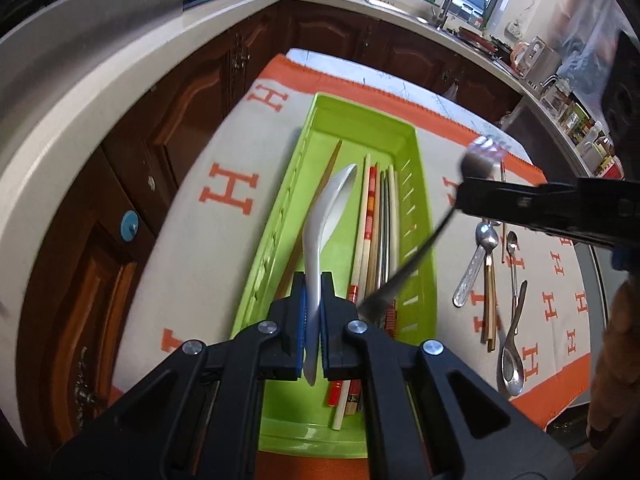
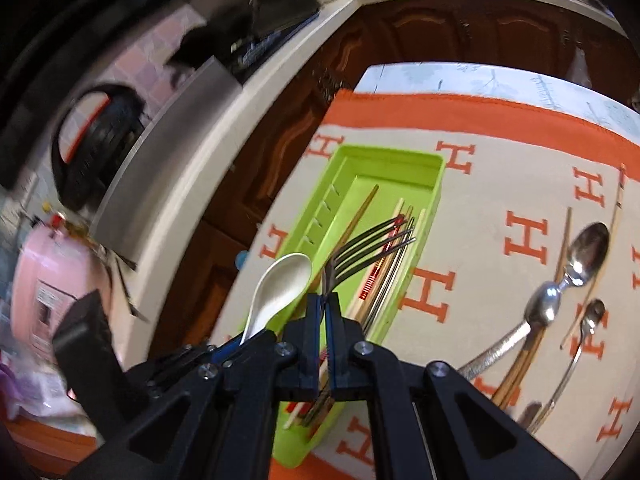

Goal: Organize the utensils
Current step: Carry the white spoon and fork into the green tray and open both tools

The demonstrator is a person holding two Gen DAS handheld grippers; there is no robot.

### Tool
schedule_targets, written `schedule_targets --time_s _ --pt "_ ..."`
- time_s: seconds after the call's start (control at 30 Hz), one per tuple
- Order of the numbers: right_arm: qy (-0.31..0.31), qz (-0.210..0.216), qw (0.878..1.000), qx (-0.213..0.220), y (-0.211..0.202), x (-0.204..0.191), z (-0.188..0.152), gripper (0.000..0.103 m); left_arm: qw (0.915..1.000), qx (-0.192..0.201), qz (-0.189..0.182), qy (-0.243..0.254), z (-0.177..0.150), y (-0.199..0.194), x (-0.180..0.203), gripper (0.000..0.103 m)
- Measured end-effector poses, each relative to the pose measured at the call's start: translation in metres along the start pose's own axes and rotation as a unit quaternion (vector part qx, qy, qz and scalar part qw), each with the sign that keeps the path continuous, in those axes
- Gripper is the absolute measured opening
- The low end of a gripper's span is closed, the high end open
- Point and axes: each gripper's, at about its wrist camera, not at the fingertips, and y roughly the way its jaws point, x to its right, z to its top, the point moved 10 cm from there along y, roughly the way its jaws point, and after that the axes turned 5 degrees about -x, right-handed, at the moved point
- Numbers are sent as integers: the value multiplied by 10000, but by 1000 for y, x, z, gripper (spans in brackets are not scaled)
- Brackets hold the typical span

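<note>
My left gripper (image 1: 313,280) is shut on the handle of a white ceramic spoon (image 1: 332,204), held lengthwise above the green tray (image 1: 362,107). The tray holds several chopsticks (image 1: 374,232). My right gripper (image 2: 323,300) is shut on a metal fork (image 2: 372,248) whose tines point over the tray (image 2: 384,153) and the chopsticks (image 2: 394,276). In the left wrist view the right gripper (image 1: 461,196) reaches in from the right with the fork (image 1: 482,158) slanting across the tray's right wall. The right wrist view shows the left gripper (image 2: 236,346) with the white spoon (image 2: 282,282).
Loose metal spoons (image 1: 478,264) (image 2: 588,254) and chopsticks (image 1: 490,304) lie on the orange-bordered H-patterned cloth (image 1: 224,152) right of the tray. A pale countertop (image 1: 80,92) and dark wooden cabinets (image 1: 192,92) curve around the left and far sides.
</note>
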Motion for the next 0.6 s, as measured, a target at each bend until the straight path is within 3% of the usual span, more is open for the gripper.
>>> schedule_targets --time_s 0.3,0.53,0.6 --pt "200 -75 9982 -562 40 14 -9 5 9996 -179 133 -161 -6 19 -3 4" --pt "333 14 9989 -332 24 20 -19 7 9986 -354 224 -308 -8 26 -5 8" --pt "377 29 9990 -222 15 23 -24 7 9987 -362 238 -281 -10 25 -2 16"
